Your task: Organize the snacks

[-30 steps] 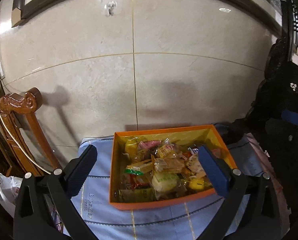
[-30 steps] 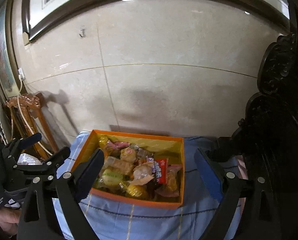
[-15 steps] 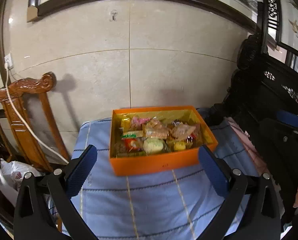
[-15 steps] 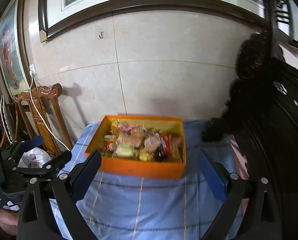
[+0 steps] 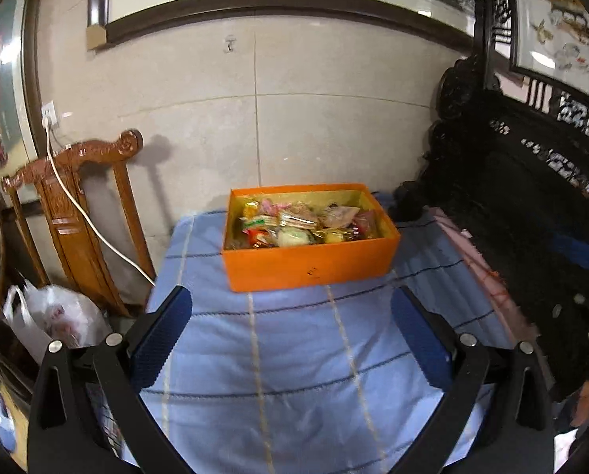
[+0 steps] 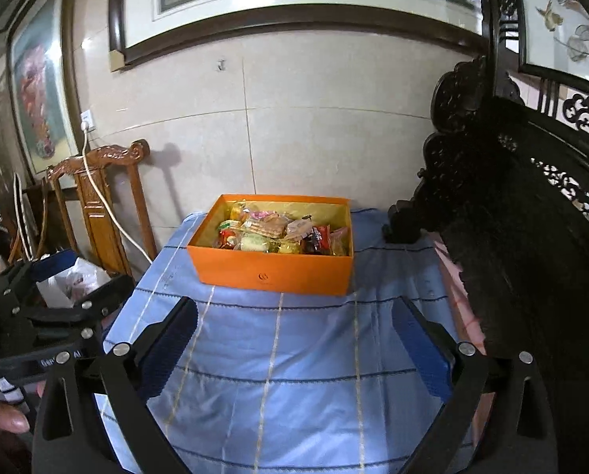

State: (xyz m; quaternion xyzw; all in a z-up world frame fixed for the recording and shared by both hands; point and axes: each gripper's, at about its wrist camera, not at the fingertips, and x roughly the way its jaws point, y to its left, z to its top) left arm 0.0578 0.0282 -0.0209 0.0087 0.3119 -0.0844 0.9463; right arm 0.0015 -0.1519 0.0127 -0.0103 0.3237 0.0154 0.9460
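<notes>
An orange box (image 5: 314, 264) full of wrapped snacks (image 5: 298, 223) stands at the far end of a table covered with a blue checked cloth (image 5: 294, 355). It also shows in the right wrist view (image 6: 274, 272) with its snacks (image 6: 278, 233). My left gripper (image 5: 290, 335) is open and empty, held well back from the box over the cloth. My right gripper (image 6: 294, 343) is open and empty too, also back from the box. The left gripper shows at the left of the right wrist view (image 6: 57, 296).
A carved wooden chair (image 5: 77, 205) with a white cable stands left of the table, with a white plastic bag (image 5: 53, 320) by it. Dark carved furniture (image 5: 531, 217) lines the right side. A tiled wall is behind the box.
Both grippers have pulled back and away from the box; it looks smaller and farther now. Both stay open and empty.
</notes>
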